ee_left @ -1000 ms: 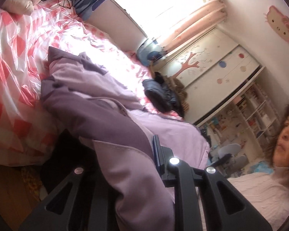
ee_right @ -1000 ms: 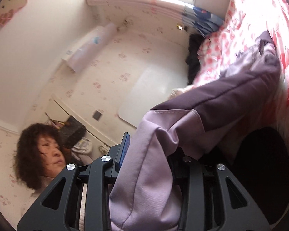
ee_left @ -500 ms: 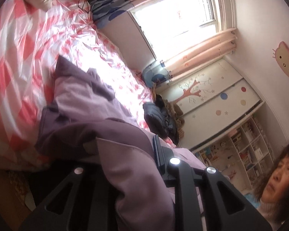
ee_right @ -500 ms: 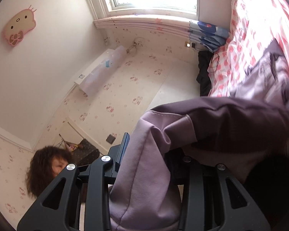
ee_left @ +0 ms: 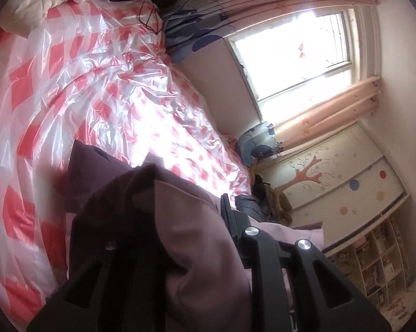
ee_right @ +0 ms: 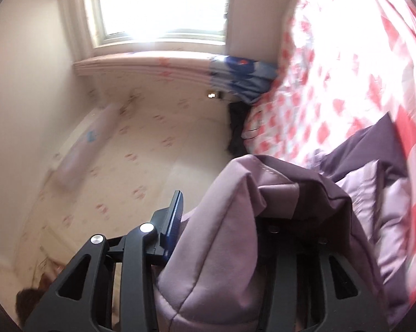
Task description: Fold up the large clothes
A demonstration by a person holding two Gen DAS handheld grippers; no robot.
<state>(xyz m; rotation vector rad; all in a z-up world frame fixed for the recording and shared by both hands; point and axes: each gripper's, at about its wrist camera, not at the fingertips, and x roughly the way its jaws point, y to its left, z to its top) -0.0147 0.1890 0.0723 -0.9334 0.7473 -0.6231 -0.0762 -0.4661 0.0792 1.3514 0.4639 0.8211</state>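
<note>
Purple garment (ee_left: pixel 196 238) — pinched in both tongs — above checkered bed cover (ee_left: pixel 83 83).

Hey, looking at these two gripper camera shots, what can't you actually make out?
- Left wrist view: the purple garment drapes over the left gripper, hiding one finger.
- Right wrist view: motion blur smears the checkered bed cover; fabric buries the right gripper.
- Both: garment's full shape is cut off.

Left gripper (ee_left: pixel 180 238), right gripper (ee_right: pixel 221 235): black angular frames, triangular cutouts, silver screws, blue pads.
</note>
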